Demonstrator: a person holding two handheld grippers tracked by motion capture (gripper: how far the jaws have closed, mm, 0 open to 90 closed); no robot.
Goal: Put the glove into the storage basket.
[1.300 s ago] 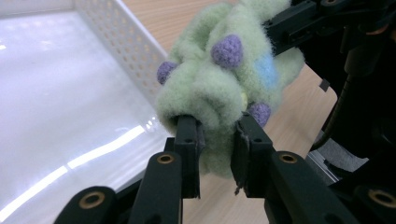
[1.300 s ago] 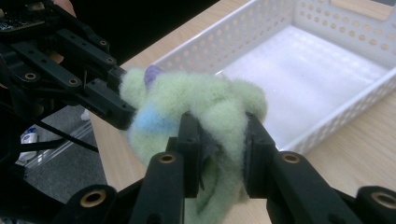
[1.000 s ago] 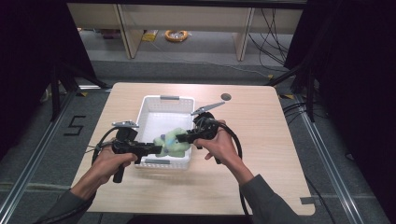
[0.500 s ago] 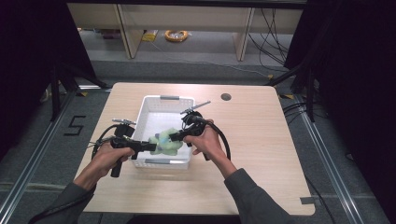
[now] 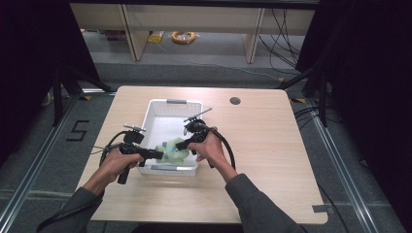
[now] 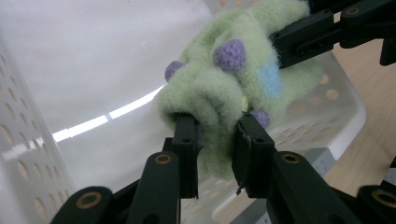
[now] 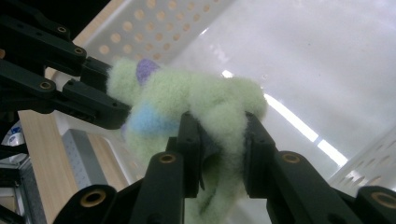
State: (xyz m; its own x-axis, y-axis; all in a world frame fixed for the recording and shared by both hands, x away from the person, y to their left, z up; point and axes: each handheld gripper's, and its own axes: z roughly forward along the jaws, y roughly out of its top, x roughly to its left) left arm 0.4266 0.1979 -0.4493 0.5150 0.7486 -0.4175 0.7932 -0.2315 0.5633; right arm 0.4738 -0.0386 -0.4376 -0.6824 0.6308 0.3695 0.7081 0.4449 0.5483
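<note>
A fuzzy pale-green plush toy [image 5: 172,151] with purple bumps and a blue patch hangs over the near end of a white perforated basket [image 5: 145,114]. My left gripper [image 5: 159,154] comes in from the left and is shut on one fold of the plush toy [image 6: 233,79]. My right gripper [image 5: 180,144] comes in from the right and is shut on another fold of the plush toy [image 7: 196,98]. The left gripper [image 6: 214,135] and the right gripper [image 7: 219,128] each have green pile bulging around both jaws. The toy is stretched between them just inside the basket's near wall.
The basket stands on a light wooden table [image 5: 272,145], with bare wood to its right and in front. A small round hole [image 5: 235,101] lies in the table's far right part. A grey label [image 5: 167,168] marks the basket's near wall. Black cables trail from both grippers.
Both hands have sunk and shifted a little left, carrying the plush toy lower into the near end of the basket. Both grips are unchanged.
</note>
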